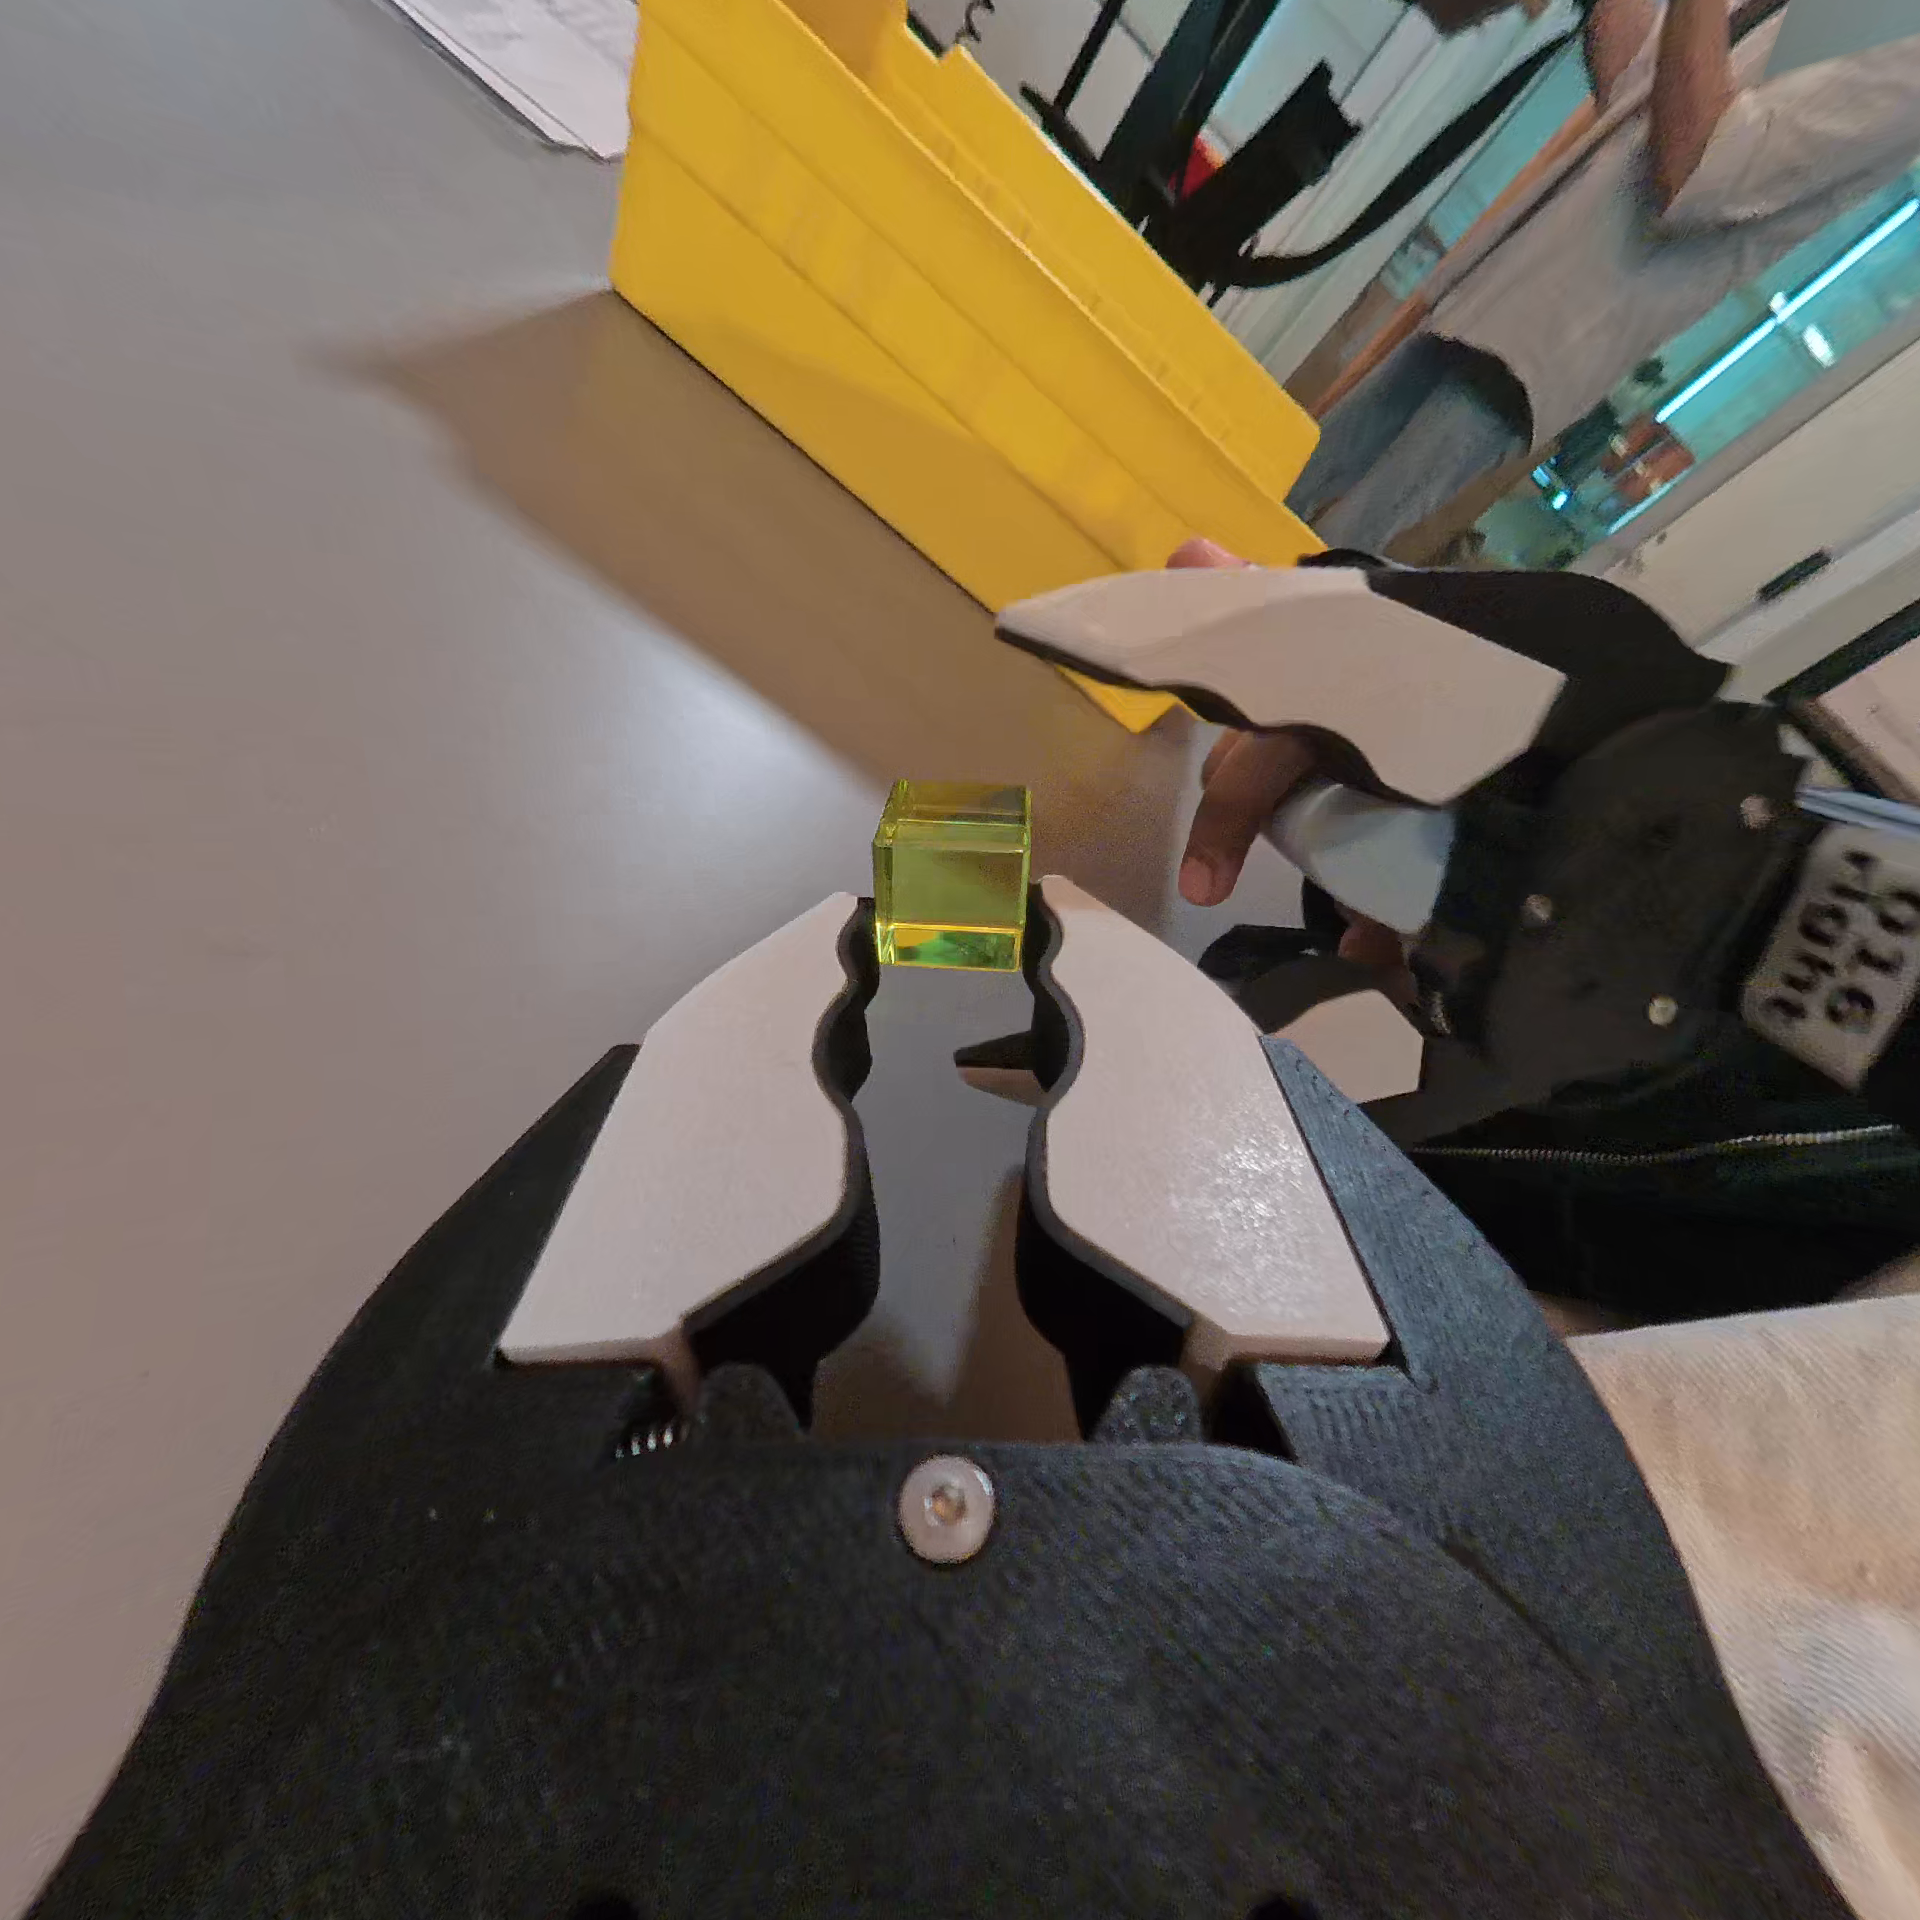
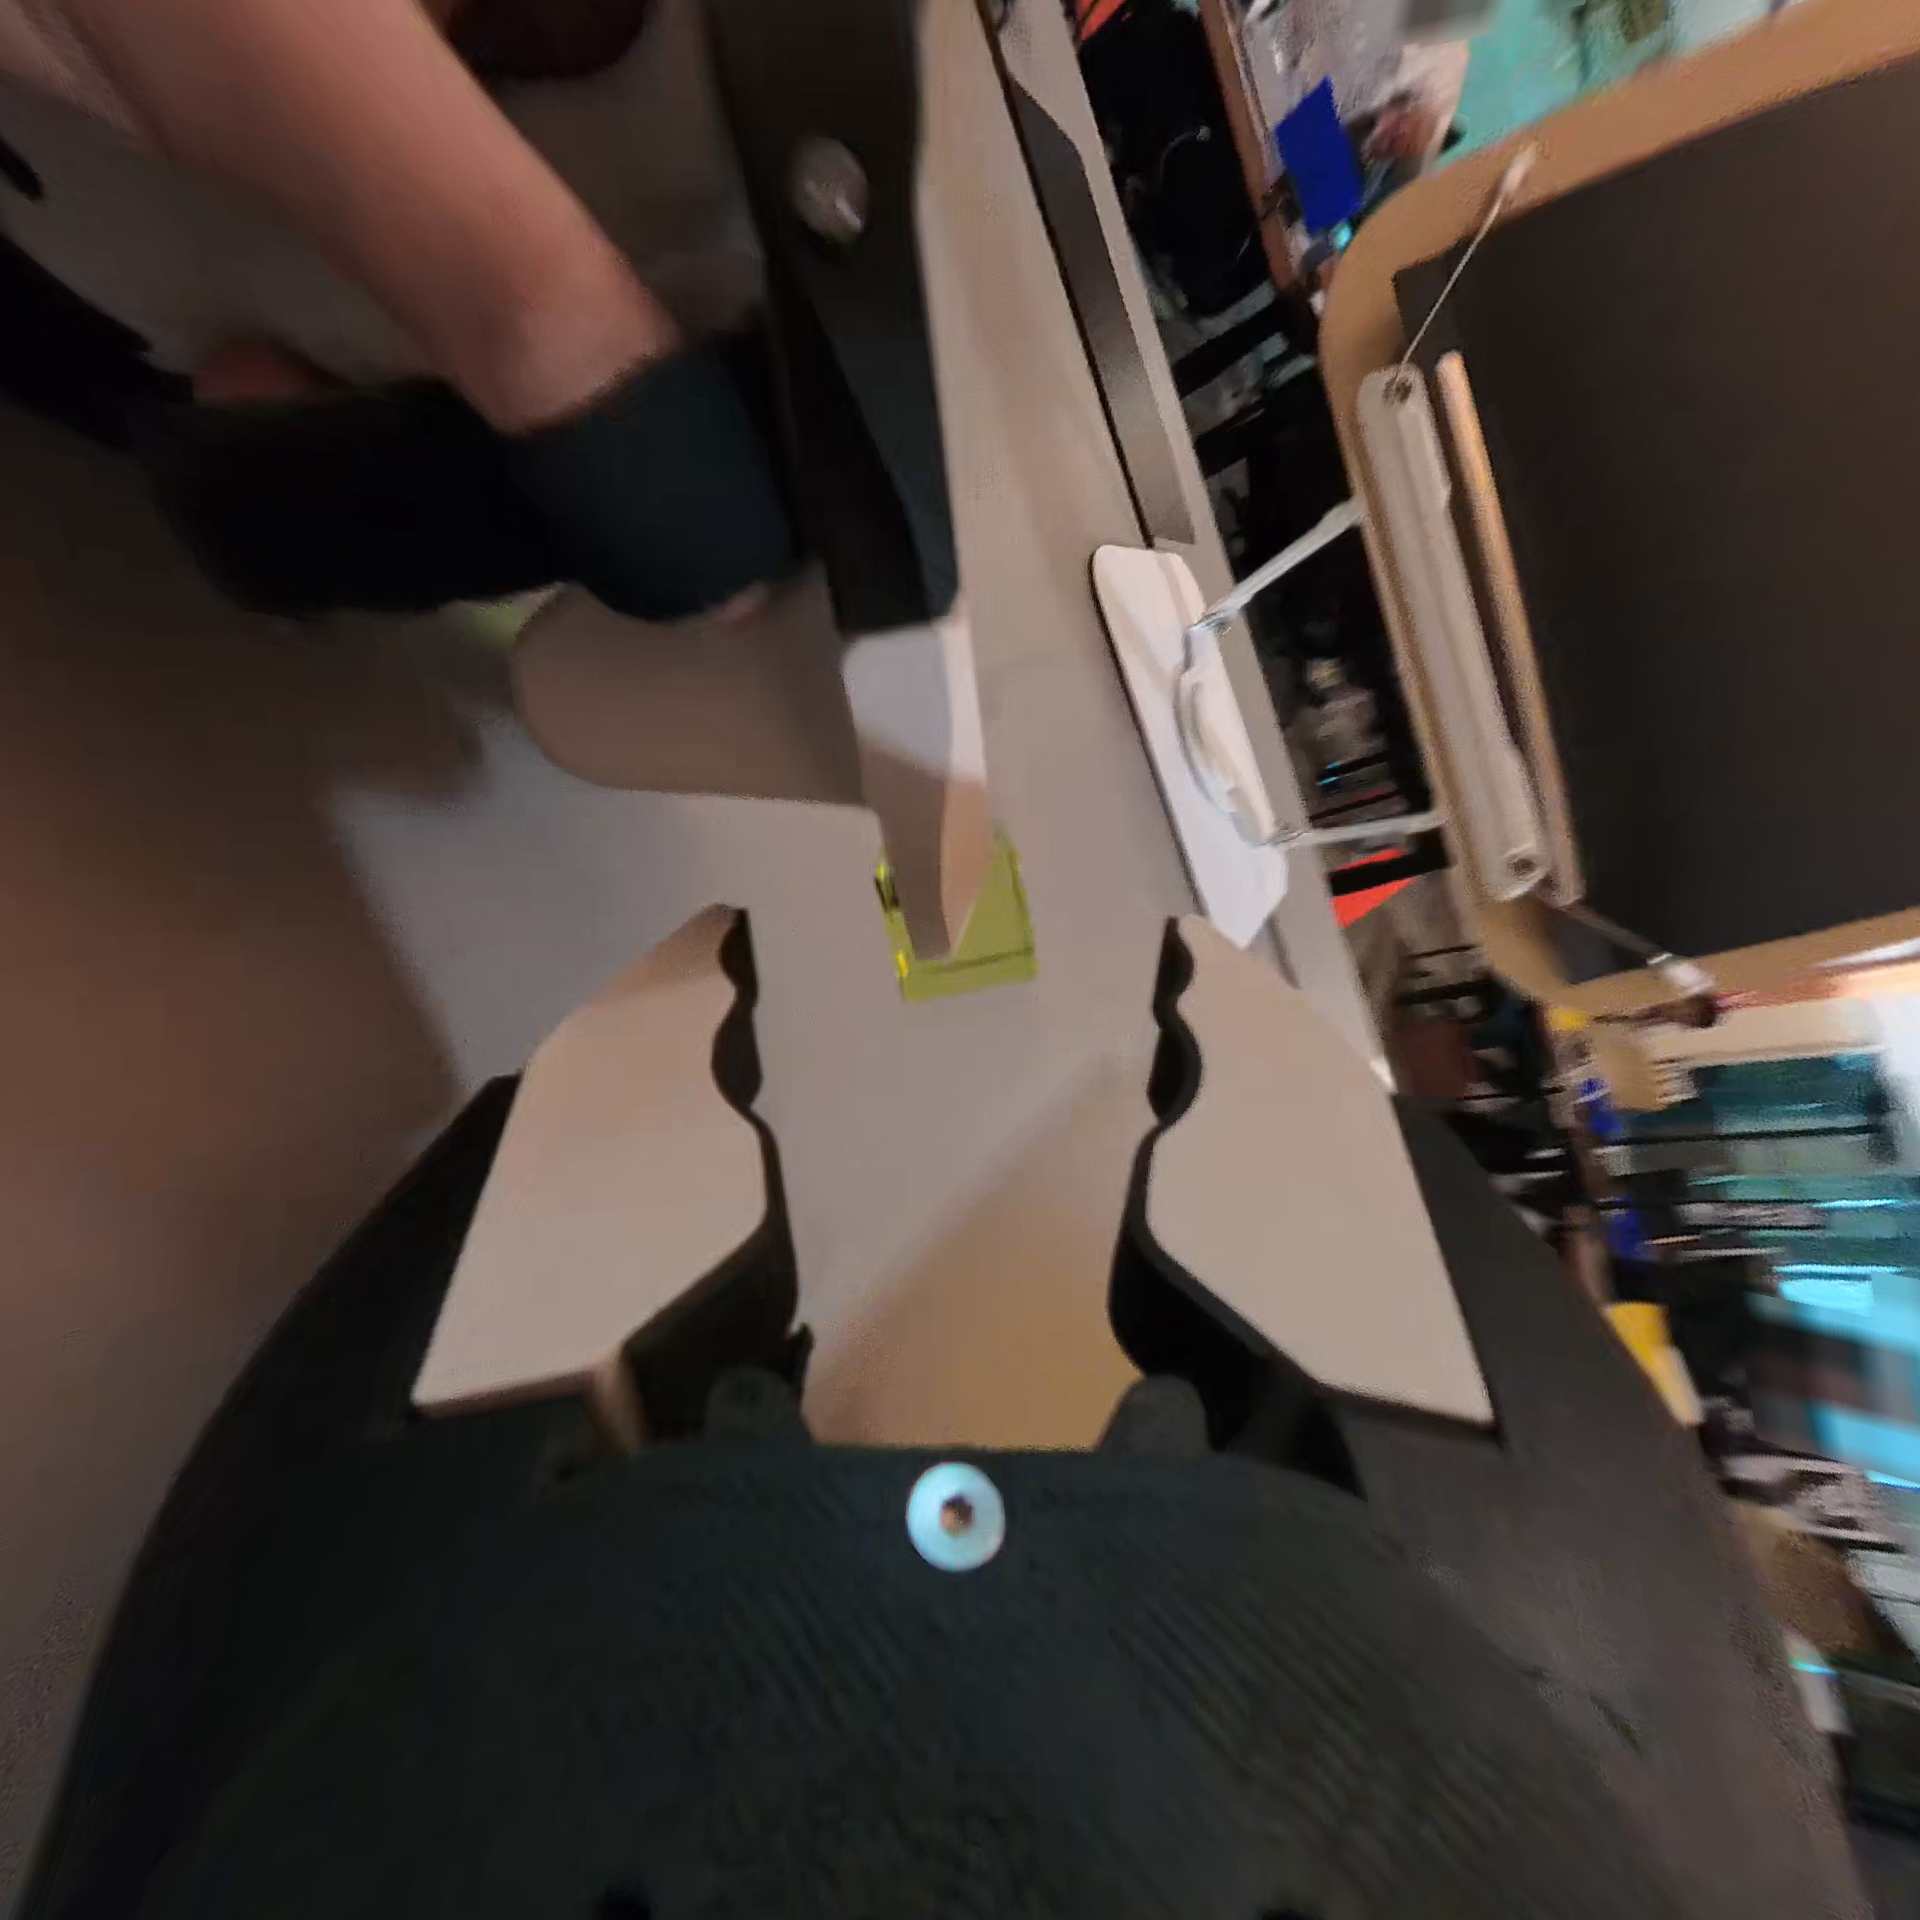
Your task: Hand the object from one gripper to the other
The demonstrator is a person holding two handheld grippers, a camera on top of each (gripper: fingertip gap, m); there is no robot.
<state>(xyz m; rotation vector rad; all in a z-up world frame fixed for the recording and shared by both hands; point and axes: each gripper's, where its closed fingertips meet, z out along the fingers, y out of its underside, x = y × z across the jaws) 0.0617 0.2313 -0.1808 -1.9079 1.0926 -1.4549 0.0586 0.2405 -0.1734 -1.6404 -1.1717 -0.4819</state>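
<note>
**A:** Cube (image 1: 953, 878): translucent, yellow-green, clamped between the fingertips of the left gripper (image 1: 951, 914). Where does it sit relative to the table?

**B:** Held above the pale table (image 1: 260, 727), not resting on it. The two pale fingers press on its opposite side faces, and most of the block projects beyond the tips. In the right wrist view the same cube (image 2: 982, 951) appears beyond the tip of one left finger, which covers part of it.

**A:** And the right gripper (image 2: 956, 935)?

**B:** Its jaws stand wide apart, with nothing between them. The cube lies just ahead of the gap and touches neither finger. In the left wrist view the right gripper (image 1: 1174, 748) lies to the right of the cube, apart from it, with a hand (image 1: 1236, 821) behind it.

**A:** Containers?

**B:** One yellow bin (image 1: 935, 343) on the table beyond the cube, seen from its ribbed outer wall only; its contents cannot be told.

**A:** Other items?

**B:** White paper (image 1: 520, 62) at the far edge of the table, and a pale sleeve (image 1: 1766, 1558) at the lower right. The right wrist view is motion-blurred.
</note>
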